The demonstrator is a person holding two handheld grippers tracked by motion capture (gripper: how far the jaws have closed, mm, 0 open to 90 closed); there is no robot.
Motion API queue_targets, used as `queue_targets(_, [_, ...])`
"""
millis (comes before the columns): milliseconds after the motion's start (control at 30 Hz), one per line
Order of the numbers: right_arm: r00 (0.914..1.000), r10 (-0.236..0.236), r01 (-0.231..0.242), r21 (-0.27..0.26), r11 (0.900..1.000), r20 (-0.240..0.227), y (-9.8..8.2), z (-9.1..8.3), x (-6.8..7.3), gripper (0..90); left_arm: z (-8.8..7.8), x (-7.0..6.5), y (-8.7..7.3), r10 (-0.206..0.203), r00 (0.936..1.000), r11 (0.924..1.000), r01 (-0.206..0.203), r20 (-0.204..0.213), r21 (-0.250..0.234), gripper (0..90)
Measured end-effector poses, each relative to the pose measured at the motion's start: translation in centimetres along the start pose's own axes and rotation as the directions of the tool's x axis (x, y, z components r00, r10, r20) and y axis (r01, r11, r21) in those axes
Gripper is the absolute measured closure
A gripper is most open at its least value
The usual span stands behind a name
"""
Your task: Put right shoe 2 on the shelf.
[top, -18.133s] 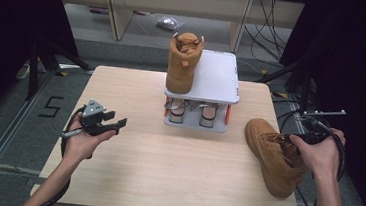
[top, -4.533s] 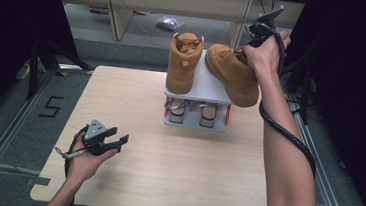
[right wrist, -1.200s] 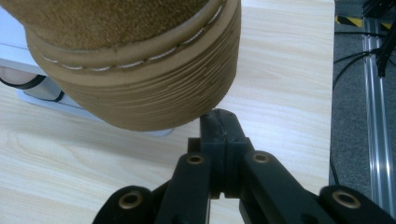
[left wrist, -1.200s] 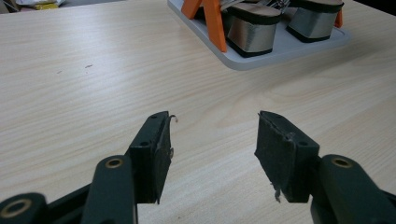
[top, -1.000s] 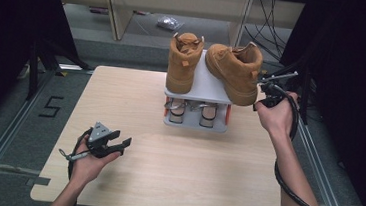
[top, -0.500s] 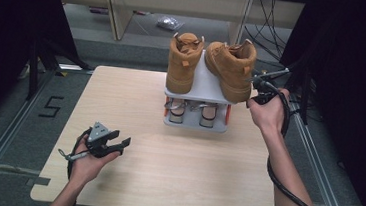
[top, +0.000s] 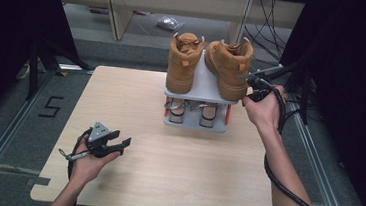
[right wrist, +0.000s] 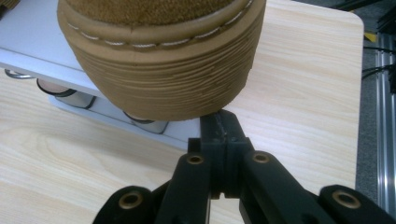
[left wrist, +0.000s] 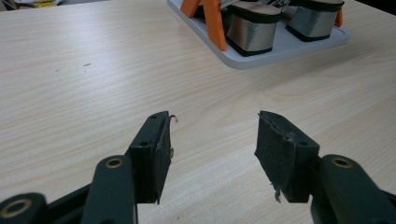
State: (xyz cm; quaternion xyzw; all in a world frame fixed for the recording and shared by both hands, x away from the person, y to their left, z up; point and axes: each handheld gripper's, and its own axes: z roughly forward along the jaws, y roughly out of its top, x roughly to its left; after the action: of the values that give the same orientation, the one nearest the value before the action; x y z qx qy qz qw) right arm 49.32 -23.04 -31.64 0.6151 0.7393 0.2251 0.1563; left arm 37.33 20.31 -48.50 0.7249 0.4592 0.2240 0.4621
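Both tan suede boots sit on the grey two-tier rack's top, so placing looks done; squaring the right boot (top: 230,67) may remain. Right tool (right wrist: 219,128) closed, empty, tips just under its toe. Left tool (left wrist: 212,144) wide open, empty, rack (left wrist: 280,49) ahead across bench (top: 176,162).

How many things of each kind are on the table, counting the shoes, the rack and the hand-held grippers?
Tan boots: 2, the left boot and the right boot
Silver-heeled shoes: 2, first, second
Rack: 1
Hand-held grippers: 2, left hand-held gripper, right hand-held gripper
Total: 7
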Motion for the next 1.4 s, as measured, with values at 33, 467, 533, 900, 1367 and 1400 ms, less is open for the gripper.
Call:
queue_targets(33, [0.9984,-0.057,0.057,-0.016,0.998,0.004,0.1,0.2,-0.2,90.0,0.0,0.0,0.0,0.0,1.0,1.0,0.0,0.001,-0.001,44.4])
queue_targets(467, [0.9968,-0.07,0.071,0.017,0.997,-0.038,0.6,0.7,1.6,90.0,-0.1,0.1,0.0,-0.004,1.0,1.0,0.004,-0.001,-0.005,44.4])
queue_targets(533, [0.9956,-0.088,0.089,0.02,0.996,-0.032,0.7,0.7,1.7,90.0,-0.1,0.1,0.1,-0.002,1.0,1.0,0.002,-0.004,-0.003,44.4])
queue_targets(900, [0.9954,-0.076,0.079,0.053,0.995,-0.059,0.5,1.1,1.9,90.0,-0.1,0.0,0.0,-0.001,1.0,1.0,0.001,0.002,-0.002,44.4])
queue_targets(1367, [0.9958,-0.071,0.074,0.054,0.996,-0.057,0.6,1.2,2.1,90.0,-0.2,0.1,0.0,-0.001,1.0,1.0,0.001,-0.005,-0.004,44.4])
queue_targets(1400, [0.996,-0.065,0.068,0.049,0.996,-0.062,0.5,1.2,2.1,90.0,-0.2,0.1,0.0,0.0,1.0,1.0,0.0,-0.006,-0.004,44.4])
